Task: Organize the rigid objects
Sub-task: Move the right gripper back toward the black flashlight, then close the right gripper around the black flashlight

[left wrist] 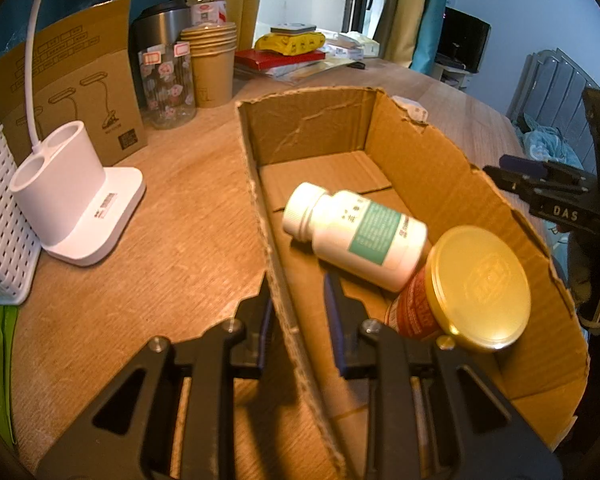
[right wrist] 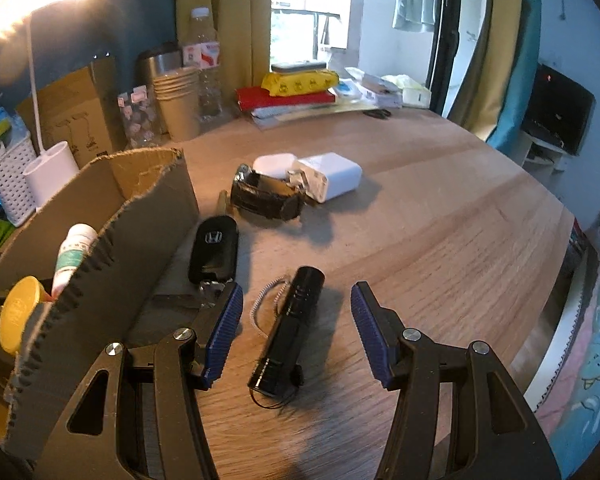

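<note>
Right gripper [right wrist: 296,320] was half open and empty, pads on either side of the flashlight [right wrist: 288,328] but clear of it. Flashlight lay flat on the table [right wrist: 440,220], just right of the box [right wrist: 140,248]. Its long axis ran near-to-far, roughly along the gripper's pointing line and leaning slightly right at the far end, so the pads faced its long sides. My read: it sat a bit left of centre in the gap, nearer the left pad. A small shift left before closing would probably even out the squeeze. The coiled lanyard [right wrist: 266,300] on its left side could snag that pad.

Left gripper [left wrist: 296,312] was clamped on the box's left wall [left wrist: 260,200], one pad outside and one inside, apparently to steady it. It was on the wrong side of the box for the flashlight, so the right hand was clearly the nearer one.

Already in the box: pill bottle [left wrist: 352,232] on its side and a gold-lidded jar [left wrist: 472,292]. Outside it, the key fob [right wrist: 214,248] lay against the right wall, with the watch [right wrist: 266,196] and charger [right wrist: 328,174] farther off.
</note>
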`<control>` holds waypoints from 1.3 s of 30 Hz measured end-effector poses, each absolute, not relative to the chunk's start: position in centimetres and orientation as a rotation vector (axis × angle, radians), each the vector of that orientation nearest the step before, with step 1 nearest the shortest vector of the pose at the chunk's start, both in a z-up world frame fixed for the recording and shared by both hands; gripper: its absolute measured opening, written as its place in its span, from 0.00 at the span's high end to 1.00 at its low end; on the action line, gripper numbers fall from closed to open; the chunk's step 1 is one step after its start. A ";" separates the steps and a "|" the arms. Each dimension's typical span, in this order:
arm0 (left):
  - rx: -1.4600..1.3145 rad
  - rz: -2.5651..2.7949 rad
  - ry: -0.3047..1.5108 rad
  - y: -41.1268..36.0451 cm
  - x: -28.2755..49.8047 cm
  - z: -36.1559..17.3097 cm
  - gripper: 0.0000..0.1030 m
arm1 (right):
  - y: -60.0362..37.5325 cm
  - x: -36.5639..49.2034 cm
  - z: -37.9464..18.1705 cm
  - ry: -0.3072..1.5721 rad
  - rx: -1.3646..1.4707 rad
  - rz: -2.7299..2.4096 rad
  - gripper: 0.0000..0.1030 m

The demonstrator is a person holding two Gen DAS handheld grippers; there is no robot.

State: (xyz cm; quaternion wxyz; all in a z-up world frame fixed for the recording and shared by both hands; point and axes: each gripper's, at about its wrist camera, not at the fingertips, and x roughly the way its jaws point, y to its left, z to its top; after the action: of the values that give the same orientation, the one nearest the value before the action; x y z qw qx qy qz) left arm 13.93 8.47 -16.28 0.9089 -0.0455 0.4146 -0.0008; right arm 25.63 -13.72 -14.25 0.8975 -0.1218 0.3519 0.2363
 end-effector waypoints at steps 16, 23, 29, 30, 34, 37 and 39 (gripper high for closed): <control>-0.099 -0.003 0.857 8.4 13.9 -16.3 0.76 | -13.6 26.0 -15.8 0.760 -0.261 0.481 0.42; -0.099 -0.003 0.857 8.4 13.9 -16.4 0.76 | -13.0 26.0 -16.9 0.785 -0.290 0.484 0.42; -0.100 -0.003 0.857 8.4 13.9 -16.4 0.76 | -13.0 26.2 -17.2 0.790 -0.293 0.485 0.52; -0.099 -0.003 0.857 8.4 13.9 -16.4 0.76 | -13.0 26.2 -17.2 0.789 -0.293 0.488 0.56; -0.100 -0.003 0.857 8.4 13.9 -16.4 0.76 | -12.9 26.0 -17.1 0.785 -0.297 0.503 0.65; -0.100 -0.003 0.857 8.4 13.9 -16.4 0.76 | -12.8 25.9 -17.1 0.787 -0.293 0.522 0.79; -0.100 -0.004 0.857 8.4 13.9 -16.4 0.76 | -12.8 25.9 -17.1 0.786 -0.289 0.525 0.79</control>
State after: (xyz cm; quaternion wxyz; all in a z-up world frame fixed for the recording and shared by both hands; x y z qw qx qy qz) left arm 13.93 8.42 -16.37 0.9084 -0.0485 0.4152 -0.0017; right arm 25.89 -12.81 -17.11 0.8803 -0.1387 0.3773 0.2519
